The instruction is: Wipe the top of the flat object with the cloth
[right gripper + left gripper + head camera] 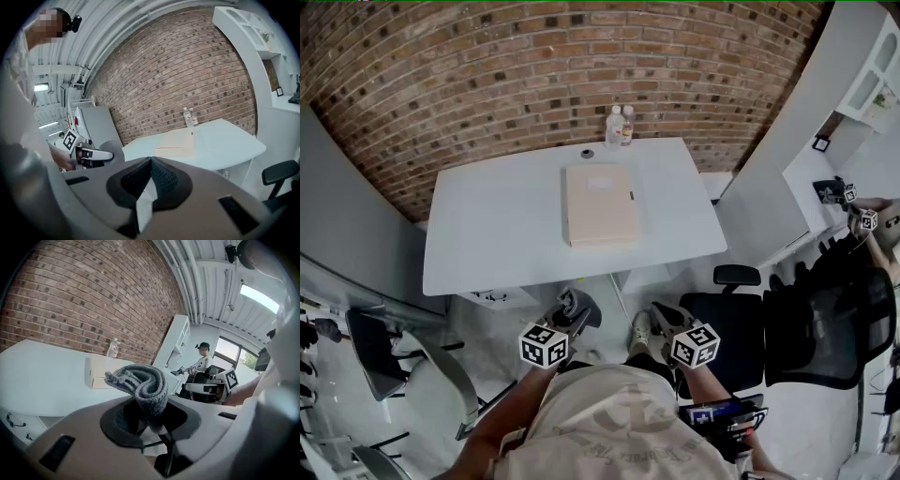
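A flat beige box (pixel 602 204) lies in the middle of the white table (pixel 487 225), well ahead of both grippers. My left gripper (pixel 569 314) hangs below the table's near edge, shut on a bunched grey cloth (pixel 140 383) that sticks up out of its jaws (pixel 149 414). In that view the box (pixel 105 372) lies ahead to the left. My right gripper (pixel 664 321) is beside the left one, shut with nothing between its pads (pixel 151 161). From there the box (pixel 176 143) shows ahead, and the cloth (pixel 112 150) at the left.
Two bottles (pixel 620 126) and a small dark round object (pixel 587 153) stand at the table's far edge by the brick wall. A black office chair (pixel 825 319) is at the right, white chairs (pixel 422 375) at the left. Another person (pixel 202 363) sits farther right.
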`<move>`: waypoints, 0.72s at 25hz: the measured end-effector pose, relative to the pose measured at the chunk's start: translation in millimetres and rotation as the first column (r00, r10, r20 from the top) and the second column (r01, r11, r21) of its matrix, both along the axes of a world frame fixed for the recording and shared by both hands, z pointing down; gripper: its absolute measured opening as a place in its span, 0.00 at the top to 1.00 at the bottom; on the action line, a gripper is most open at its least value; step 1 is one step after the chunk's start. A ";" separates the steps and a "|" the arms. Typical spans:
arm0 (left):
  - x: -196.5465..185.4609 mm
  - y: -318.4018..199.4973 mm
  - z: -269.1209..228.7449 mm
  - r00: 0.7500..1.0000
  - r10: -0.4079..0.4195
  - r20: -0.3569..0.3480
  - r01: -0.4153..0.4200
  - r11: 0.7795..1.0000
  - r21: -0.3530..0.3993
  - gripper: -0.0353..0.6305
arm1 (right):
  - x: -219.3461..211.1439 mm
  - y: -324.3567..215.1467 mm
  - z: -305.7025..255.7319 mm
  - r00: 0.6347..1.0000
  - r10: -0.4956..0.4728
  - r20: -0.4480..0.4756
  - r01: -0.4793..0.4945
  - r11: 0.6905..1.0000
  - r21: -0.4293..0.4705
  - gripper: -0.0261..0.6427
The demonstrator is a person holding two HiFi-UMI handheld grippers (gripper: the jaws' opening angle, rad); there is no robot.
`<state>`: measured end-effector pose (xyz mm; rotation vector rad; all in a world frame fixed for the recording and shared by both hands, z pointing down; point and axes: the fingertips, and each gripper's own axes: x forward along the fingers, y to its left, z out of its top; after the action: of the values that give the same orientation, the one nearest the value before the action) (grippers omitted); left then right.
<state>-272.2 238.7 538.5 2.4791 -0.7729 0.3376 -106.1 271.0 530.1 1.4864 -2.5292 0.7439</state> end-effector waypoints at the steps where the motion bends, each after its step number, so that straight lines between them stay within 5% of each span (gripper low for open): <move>1: 0.1 0.7 -0.3 1.000 0.000 0.000 0.000 1.000 -0.001 0.79 | -0.5 0.7 -0.4 1.000 0.000 0.001 0.000 1.000 0.000 0.93; 18: 0.4 5.0 5.2 1.000 0.016 0.001 -0.015 1.000 -0.022 0.79 | -0.7 5.0 7.6 0.999 0.046 0.026 -0.045 0.999 -0.026 0.93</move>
<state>-271.8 243.7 543.7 2.4656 -0.7467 0.3508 -106.8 276.0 537.7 1.5406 -2.5029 0.8043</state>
